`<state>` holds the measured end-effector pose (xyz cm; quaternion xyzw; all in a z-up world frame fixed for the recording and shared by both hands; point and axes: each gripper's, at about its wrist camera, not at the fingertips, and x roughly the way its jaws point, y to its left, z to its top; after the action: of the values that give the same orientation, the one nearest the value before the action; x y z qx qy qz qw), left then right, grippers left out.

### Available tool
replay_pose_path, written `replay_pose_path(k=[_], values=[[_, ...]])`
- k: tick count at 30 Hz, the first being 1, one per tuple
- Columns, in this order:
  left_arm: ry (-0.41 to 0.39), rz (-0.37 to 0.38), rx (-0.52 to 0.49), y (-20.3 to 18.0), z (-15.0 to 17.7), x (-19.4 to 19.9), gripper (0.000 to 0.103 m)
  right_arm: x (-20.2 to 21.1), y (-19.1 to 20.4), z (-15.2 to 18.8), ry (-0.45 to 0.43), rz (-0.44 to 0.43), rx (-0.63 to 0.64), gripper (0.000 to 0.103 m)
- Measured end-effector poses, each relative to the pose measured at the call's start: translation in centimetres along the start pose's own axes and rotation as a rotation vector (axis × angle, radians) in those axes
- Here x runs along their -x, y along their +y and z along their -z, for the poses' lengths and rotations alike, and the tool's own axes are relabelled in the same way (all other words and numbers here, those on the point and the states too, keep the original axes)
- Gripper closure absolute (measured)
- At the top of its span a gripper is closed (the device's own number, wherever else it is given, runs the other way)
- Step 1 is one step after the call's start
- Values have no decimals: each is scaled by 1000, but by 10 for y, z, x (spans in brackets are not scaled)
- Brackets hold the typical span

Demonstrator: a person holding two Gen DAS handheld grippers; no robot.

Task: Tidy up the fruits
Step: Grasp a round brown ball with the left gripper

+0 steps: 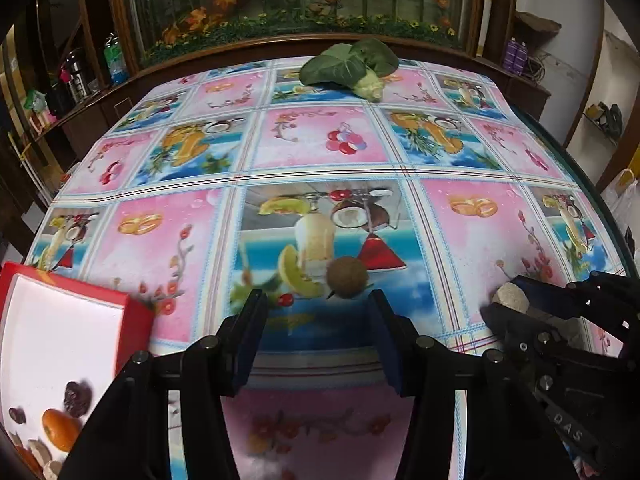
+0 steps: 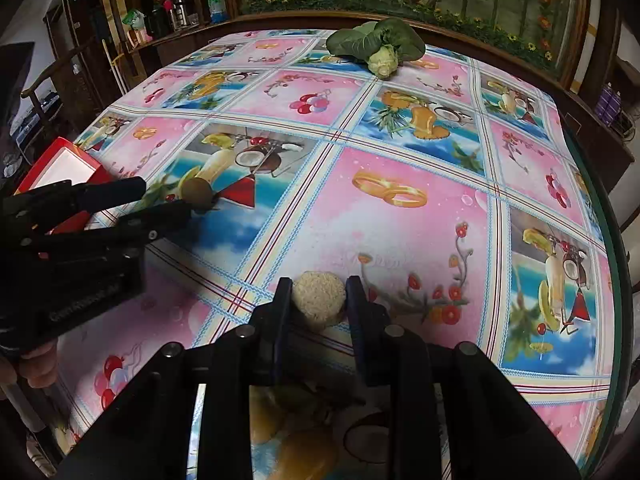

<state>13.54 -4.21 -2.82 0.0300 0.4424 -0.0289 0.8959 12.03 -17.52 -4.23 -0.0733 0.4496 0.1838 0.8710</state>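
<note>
A small round brown fruit [image 1: 347, 277] lies on the patterned tablecloth just beyond the tips of my left gripper [image 1: 318, 298], which is open and empty. It also shows in the right wrist view [image 2: 197, 193], by the left gripper's fingertips. My right gripper [image 2: 319, 286] is shut on a pale beige, rough round piece [image 2: 319, 298], held just above the cloth; it also shows in the left wrist view [image 1: 511, 298]. A red tray [image 1: 138, 316] with a white inside sits at the left and holds an orange fruit [image 1: 60, 429] and dark pieces [image 1: 78, 398].
A cauliflower with big green leaves [image 1: 352, 66] lies at the table's far edge, also in the right wrist view [image 2: 380, 50]. A wooden cabinet with an artificial garden display [image 1: 304, 4] stands behind the table. Shelves with bottles [image 2: 180, 8] are at the far left.
</note>
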Motion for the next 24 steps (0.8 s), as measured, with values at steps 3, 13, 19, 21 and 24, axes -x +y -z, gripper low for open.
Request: replay_pose_path(k=[3, 13, 19, 21, 24], values=[[11, 17, 14, -2, -3, -10, 57, 0, 1, -1, 3, 5, -2, 74], [-12, 39, 19, -4, -11, -15, 80, 0, 1, -1, 5, 13, 1, 74], [-23, 45, 9, -6, -12, -16, 81, 0, 1, -1, 5, 18, 7, 74], [-24, 50, 12, -6, -12, -16, 81, 0, 2, -1, 5, 18, 5, 74], [-27, 41, 13, -6, -12, -13, 81, -1, 2, -1, 5, 14, 9, 74]])
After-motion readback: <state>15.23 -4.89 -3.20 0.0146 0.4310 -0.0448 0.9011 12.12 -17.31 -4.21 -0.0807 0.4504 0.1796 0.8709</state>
